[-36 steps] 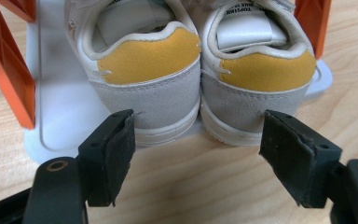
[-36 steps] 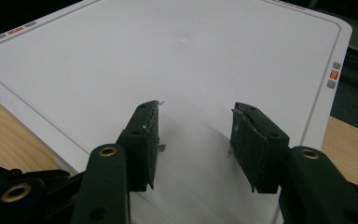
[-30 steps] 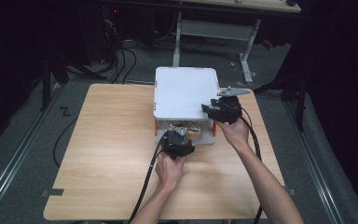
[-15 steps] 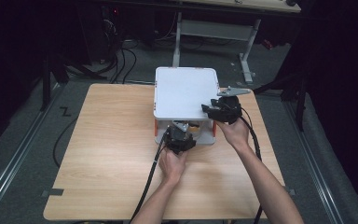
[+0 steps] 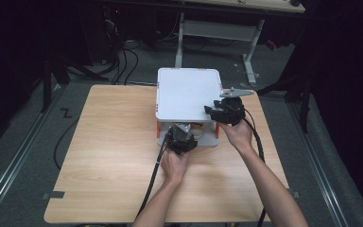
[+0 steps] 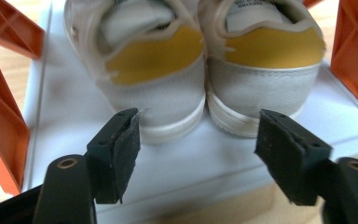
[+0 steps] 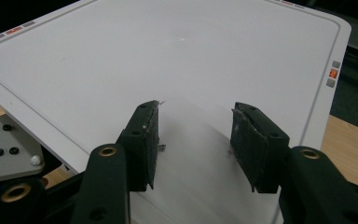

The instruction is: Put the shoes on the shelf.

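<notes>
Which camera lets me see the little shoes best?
The left gripper view: the pair of grey-and-white shoes with yellow heel patches stands close up on the white lower shelf, heels toward the open left tool. In the high view the white top shelf covers the shoes.
</notes>
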Motion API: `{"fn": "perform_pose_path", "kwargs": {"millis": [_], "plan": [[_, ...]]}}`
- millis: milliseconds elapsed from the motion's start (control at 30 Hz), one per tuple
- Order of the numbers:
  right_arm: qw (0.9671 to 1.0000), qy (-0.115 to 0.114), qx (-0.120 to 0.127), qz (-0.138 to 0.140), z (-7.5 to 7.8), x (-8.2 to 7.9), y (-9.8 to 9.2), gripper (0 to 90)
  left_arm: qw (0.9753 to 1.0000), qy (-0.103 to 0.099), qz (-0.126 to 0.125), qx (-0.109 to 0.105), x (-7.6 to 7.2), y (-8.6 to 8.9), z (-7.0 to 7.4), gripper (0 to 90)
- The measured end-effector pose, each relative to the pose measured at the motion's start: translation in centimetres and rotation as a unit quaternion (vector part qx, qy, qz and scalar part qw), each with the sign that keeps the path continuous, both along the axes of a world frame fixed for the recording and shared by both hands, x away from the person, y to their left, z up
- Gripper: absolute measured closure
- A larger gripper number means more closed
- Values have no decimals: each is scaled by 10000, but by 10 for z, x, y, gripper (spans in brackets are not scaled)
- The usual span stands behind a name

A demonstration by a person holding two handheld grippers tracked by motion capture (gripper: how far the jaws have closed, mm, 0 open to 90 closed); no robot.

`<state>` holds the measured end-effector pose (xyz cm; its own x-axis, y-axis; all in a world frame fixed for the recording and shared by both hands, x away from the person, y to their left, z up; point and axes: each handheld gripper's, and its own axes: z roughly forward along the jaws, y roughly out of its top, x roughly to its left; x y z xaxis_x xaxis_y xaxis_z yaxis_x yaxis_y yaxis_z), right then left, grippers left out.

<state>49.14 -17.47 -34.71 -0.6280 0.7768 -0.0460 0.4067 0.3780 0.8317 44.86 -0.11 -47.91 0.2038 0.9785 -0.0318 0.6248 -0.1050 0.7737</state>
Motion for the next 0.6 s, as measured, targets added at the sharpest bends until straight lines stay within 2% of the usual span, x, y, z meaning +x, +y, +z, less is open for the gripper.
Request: {"fn": "perform_pose_path", "kwargs": {"millis": [100, 133, 167, 400, 567, 600], "plan": [[10000, 2, 14, 3, 0, 0, 0, 517, 9999, 26, -131, -96, -2, 2, 2, 282], [10000, 2, 11, 3, 0, 0, 0, 517, 9996, 56, -258, -104, -3, 4, 3, 282], [10000, 2, 14, 2, 0, 0, 0, 517, 9993, 80, -291, -206, -4, 5, 3, 282], [10000, 14, 29, -6, 0, 0, 0, 516, 9984, 142, -529, -130, -15, 24, 12, 283], [10000, 9, 43, 12, 0, 1, -1, 514, 9974, 15, -707, -132, -26, 42, 22, 283], [10000, 7, 57, 16, -1, 1, -1, 514, 9971, 14, -733, -191, -28, 46, 24, 283]]}}
